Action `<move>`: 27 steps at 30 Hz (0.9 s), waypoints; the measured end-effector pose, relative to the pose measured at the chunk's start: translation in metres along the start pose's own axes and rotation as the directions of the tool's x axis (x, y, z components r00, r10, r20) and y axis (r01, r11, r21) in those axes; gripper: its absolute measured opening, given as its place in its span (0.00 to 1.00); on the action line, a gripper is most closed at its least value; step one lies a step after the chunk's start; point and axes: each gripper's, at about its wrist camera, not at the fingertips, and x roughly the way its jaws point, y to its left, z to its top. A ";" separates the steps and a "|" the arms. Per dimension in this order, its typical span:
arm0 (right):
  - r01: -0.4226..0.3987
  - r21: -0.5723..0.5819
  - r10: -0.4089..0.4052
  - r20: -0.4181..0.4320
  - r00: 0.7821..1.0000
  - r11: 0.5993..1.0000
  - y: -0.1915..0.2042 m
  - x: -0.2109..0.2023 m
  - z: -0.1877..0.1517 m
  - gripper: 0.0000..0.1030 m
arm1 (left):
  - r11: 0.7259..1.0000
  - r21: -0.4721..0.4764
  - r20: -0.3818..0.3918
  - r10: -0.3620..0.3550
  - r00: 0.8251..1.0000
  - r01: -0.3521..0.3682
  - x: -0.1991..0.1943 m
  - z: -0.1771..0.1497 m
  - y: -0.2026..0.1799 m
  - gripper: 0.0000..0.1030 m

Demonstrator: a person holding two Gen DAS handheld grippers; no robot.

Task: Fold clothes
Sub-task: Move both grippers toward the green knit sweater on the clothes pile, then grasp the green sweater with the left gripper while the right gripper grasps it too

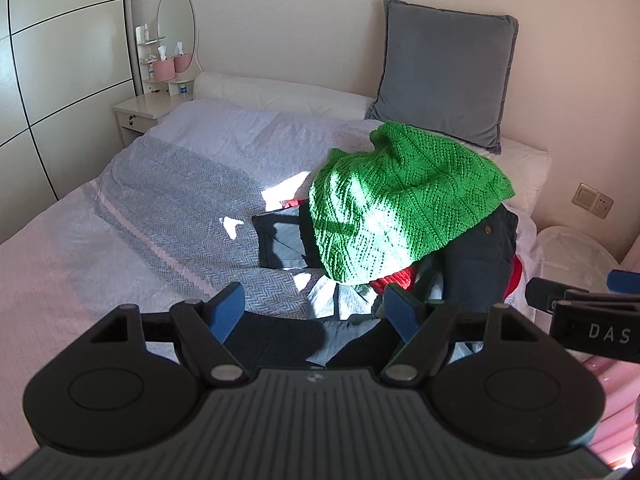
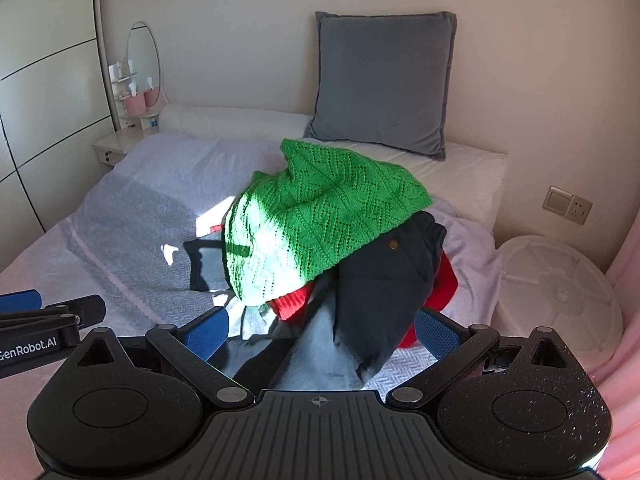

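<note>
Hovering at the near edge of the bed [image 2: 132, 208], both grippers hold nothing: left gripper [image 1: 314, 314] w/ jaws spread wide, right gripper [image 2: 320, 334] likewise, each just short of the clothes pile.

Pile sits on the right half of the bed: dark trousers [image 2: 384, 280] slump toward the near edge, a red garment [image 2: 292, 302] pokes out underneath, and a green knit sweater [image 2: 320, 220] is draped over the top.

Risk, imo: clothes are tangled, so pulling the sweater could drag the trousers along, or slide the stack off the right edge. Open knit could also snag on a jaw tip.

Right of the bed a white tub [image 2: 560, 292] stands on the floor; can't tell whether anything's in it. Farther back a grey cushion [image 2: 384, 80] leans on the wall.
</note>
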 end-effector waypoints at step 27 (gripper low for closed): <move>-0.070 0.026 0.072 -0.057 0.996 0.997 -0.024 0.077 0.036 0.98 | 1.000 -0.023 -0.080 -0.023 0.997 0.021 0.078 0.034 -0.010 0.71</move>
